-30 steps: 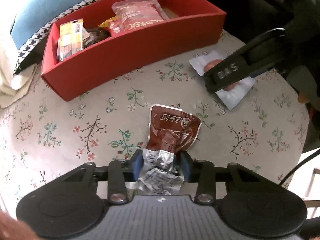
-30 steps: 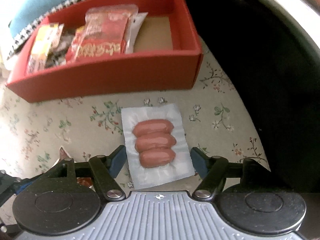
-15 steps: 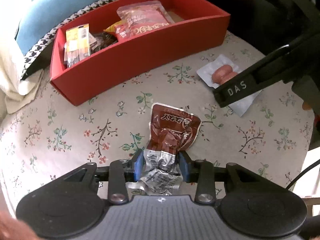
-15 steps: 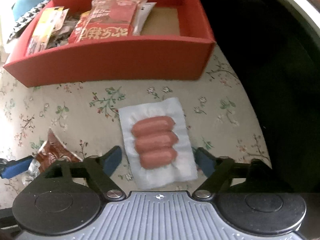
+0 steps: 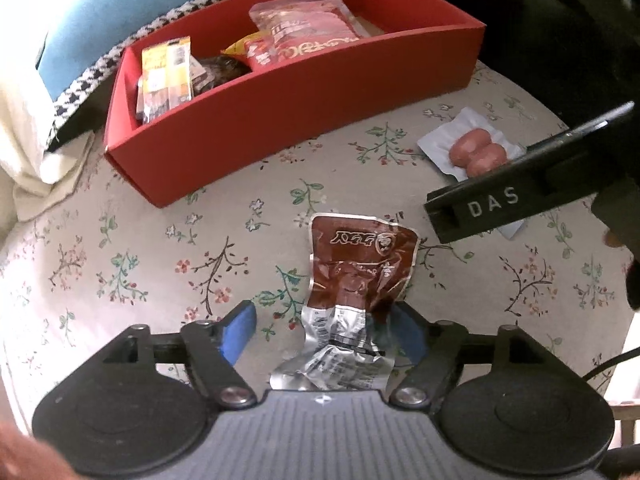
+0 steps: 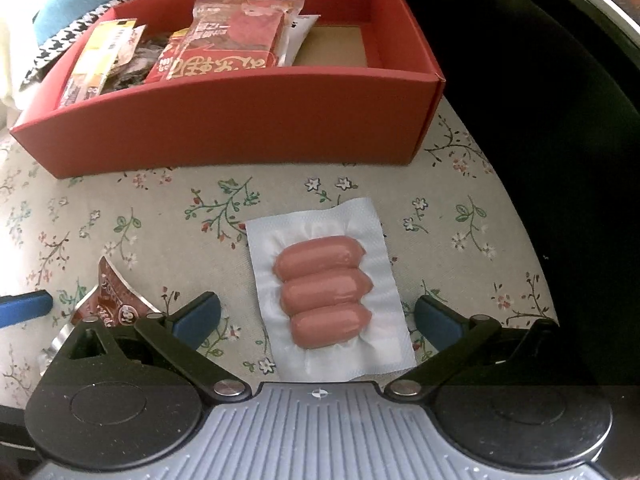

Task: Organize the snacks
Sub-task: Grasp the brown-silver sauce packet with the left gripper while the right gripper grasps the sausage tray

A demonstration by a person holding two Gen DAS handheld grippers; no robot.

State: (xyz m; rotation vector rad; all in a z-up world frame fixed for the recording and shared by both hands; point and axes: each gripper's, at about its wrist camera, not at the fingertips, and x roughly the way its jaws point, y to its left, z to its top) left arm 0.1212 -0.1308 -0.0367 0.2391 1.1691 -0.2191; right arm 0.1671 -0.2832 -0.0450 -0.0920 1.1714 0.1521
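Observation:
A brown and silver foil snack packet (image 5: 352,292) lies on the floral tablecloth between the wide-open fingers of my left gripper (image 5: 324,328); its right edge touches the right finger, the left finger stands apart. Its corner also shows in the right wrist view (image 6: 112,300). A clear pack of three sausages (image 6: 326,292) lies flat between the open fingers of my right gripper (image 6: 318,316), untouched. It also shows in the left wrist view (image 5: 476,152), partly behind the right gripper's body. The red box (image 5: 304,100) behind holds several snack packs.
The red box (image 6: 240,120) has a bare cardboard floor at its right end (image 6: 336,48). A blue cushion (image 5: 132,12) and white cloth (image 5: 36,140) lie behind and left of it. The round table edge (image 6: 532,216) drops into dark space on the right.
My left gripper has opened and let go of the brown foil packet, which rests on the cloth. Both grippers have drawn back a little from the box. The right gripper stays open over the sausages.

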